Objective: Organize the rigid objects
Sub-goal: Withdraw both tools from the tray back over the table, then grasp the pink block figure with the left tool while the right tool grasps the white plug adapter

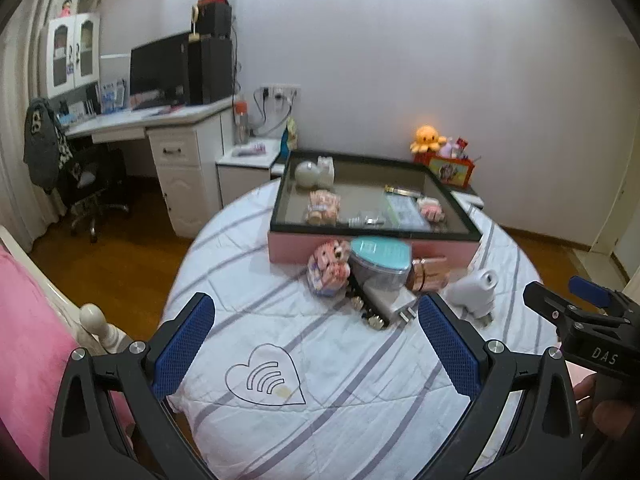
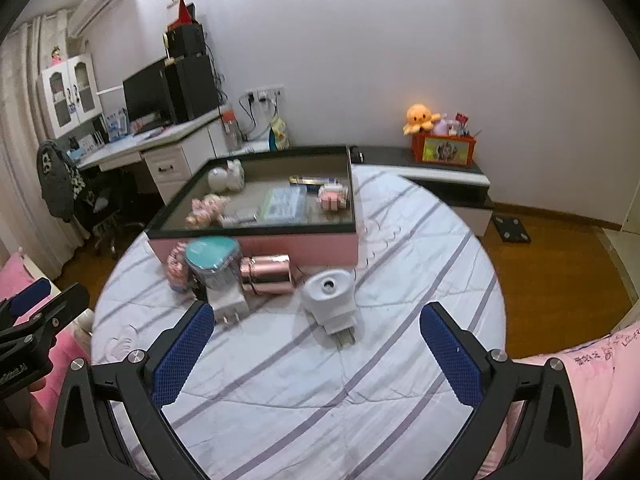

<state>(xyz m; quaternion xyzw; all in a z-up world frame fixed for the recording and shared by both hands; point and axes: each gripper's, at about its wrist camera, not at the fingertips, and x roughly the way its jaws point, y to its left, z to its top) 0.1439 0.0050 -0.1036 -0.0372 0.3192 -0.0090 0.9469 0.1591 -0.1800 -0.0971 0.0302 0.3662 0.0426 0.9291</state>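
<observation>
**Loose rigid items before a shallow tray, both grippers empty**

Left wrist view: one left gripper [image 1: 316, 344], its two blue, mesh-textured pads spread wide apart, nothing between them. One white bedspread [image 1: 280, 360] with grey stripes and one heart outline. One rectangular tray [image 1: 372, 246], pink-walled, black-rimmed, on the spread; inside, one round white figurine [image 1: 314, 173], two pink block toys, one flat clear packet (smaller pieces too blurred to name). Just before the tray's near wall, five loose items bunched and touching: one pink block figure [image 1: 328, 268], one clear jar with teal lid [image 1: 380, 262], one rose-gold metallic cylinder [image 1: 430, 274], one white plug adapter [image 1: 390, 302], one white rounded plug-in device [image 1: 474, 290].

Right wrist view: one right gripper [image 2: 318, 354], pads equally wide apart and empty. The same cluster lies ahead; the rounded plug-in device [image 2: 330, 296] sits slightly apart, two prongs toward the camera. One orange octopus plush [image 2: 420, 118] on a far shelf.
</observation>
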